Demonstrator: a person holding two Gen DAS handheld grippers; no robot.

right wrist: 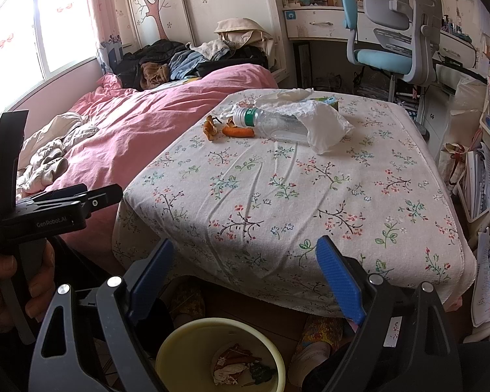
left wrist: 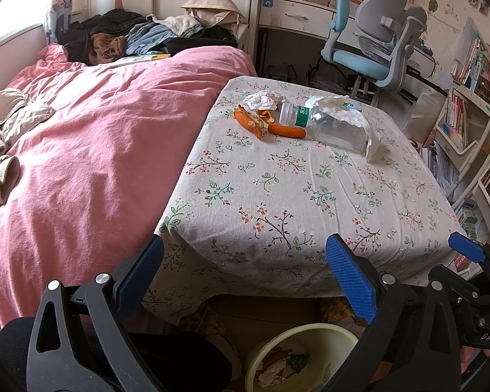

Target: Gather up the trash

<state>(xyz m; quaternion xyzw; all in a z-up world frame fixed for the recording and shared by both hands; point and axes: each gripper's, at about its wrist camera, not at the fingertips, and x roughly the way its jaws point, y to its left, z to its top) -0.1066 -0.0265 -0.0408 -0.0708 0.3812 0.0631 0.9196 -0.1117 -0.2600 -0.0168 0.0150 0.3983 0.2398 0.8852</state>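
**A:** What is shown on the table?

**B:** A floral tablecloth (right wrist: 277, 196) is seen, with trash gathered toward its far edge. A clear plastic bottle (right wrist: 274, 124) is laid on its side, partly draped by a crumpled tissue (right wrist: 323, 124). Just beside the bottle's neck, a carrot piece (right wrist: 238, 131) and curled orange peel (right wrist: 210, 129) are found; a second wad of tissue (left wrist: 261, 100) is placed behind them. A yellow bin (right wrist: 192, 336), already holding wrappers, is set on the floor below the near edge.

**A:** And the grippers?

**B:** The left gripper (left wrist: 245, 277) and the right gripper (right wrist: 245, 271) are both held with jaws spread and nothing between them, near the near edge, well apart from the trash.

**A:** How would the pieces likely handle?

**B:** The bottle is judged light, smooth and easily crushed; a grasp across its ribbed neck or mid-body would be favoured. The tissue is soft and almost weightless, best pinched at a bunched fold. The peel looks limp and possibly damp; the carrot is firmer and may roll.
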